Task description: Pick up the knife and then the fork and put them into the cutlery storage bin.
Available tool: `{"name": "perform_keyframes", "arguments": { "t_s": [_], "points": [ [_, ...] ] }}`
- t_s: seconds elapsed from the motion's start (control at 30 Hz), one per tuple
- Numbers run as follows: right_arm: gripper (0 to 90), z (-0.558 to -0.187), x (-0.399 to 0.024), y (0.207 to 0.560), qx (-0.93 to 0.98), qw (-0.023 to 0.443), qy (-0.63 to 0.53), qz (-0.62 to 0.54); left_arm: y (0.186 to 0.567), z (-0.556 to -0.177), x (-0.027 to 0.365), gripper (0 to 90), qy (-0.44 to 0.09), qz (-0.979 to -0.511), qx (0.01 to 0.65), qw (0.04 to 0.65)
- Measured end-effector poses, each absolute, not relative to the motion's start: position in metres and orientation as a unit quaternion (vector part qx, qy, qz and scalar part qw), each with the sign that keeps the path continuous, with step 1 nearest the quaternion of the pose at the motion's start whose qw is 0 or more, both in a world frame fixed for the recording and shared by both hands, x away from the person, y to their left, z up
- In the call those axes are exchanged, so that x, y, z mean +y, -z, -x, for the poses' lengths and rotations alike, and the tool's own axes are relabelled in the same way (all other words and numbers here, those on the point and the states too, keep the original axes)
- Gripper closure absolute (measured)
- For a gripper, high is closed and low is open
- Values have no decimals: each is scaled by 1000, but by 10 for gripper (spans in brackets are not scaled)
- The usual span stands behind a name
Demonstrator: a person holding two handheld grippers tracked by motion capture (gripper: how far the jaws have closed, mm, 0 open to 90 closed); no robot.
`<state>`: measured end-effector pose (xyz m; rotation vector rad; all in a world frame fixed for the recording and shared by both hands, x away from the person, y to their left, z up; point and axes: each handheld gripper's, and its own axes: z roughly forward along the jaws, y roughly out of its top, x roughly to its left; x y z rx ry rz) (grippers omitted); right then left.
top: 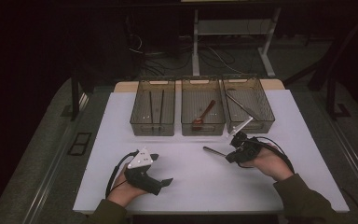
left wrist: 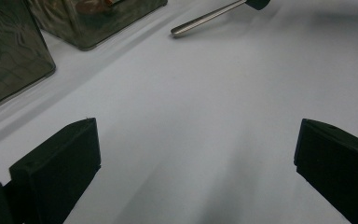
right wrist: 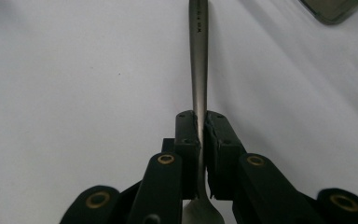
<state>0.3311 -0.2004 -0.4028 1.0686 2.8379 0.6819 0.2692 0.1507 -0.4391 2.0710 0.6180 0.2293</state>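
Note:
A metal spoon (top: pixel 213 151) is clamped in my right gripper (top: pixel 230 156), right of the table's middle and in front of the bins. The handle sticks out to the left above the white table. In the right gripper view the jaws (right wrist: pixel 201 116) are shut on the spoon's neck. The handle (right wrist: pixel 198 56) runs straight ahead, and the bowl lies behind the pads at the bottom edge. My left gripper (top: pixel 163 169) rests low over the table at the front left, open with nothing between its fingers. The left gripper view shows bare table between the wide jaws (left wrist: pixel 196 140) and the spoon handle (left wrist: pixel 209 17) farther off.
Three clear bins stand in a row at the back of the white table (top: pixel 200 186). The left bin (top: pixel 152 128) holds two dark sticks, the middle bin (top: pixel 203 129) a red spoon (top: pixel 204 114), and the right bin (top: pixel 265 122) a metal utensil (top: pixel 239 104).

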Motion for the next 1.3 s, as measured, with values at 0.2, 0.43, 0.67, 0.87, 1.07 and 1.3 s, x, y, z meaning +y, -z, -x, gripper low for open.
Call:
{"name": "perform_keyframes", "arguments": {
  "t_s": [0.2, 0.43, 0.67, 0.87, 1.07, 1.3],
  "points": [
    [829, -331, -210, 395, 905, 26, -242, -348, 439, -269, 151, 0, -94, -842, 253, 467],
    [829, -331, -228, 382, 889, 34, -281, -360, 440, -270, 151, 0, -93, -841, 256, 467],
    [829, -332, -247, 369, 872, 46, -313, -374, 439, -271, 150, 0, -93, -841, 258, 466],
    [830, -336, -260, 358, 859, 59, -330, -386, 439, -271, 150, 0, -93, -840, 260, 468],
    [829, -343, -272, 349, 848, 76, -341, -399, 439, -270, 150, 0, -92, -840, 258, 467],
    [829, -354, -281, 341, 837, 94, -347, -411, 439, -269, 150, 0, -91, -841, 254, 468]
  ]
}}
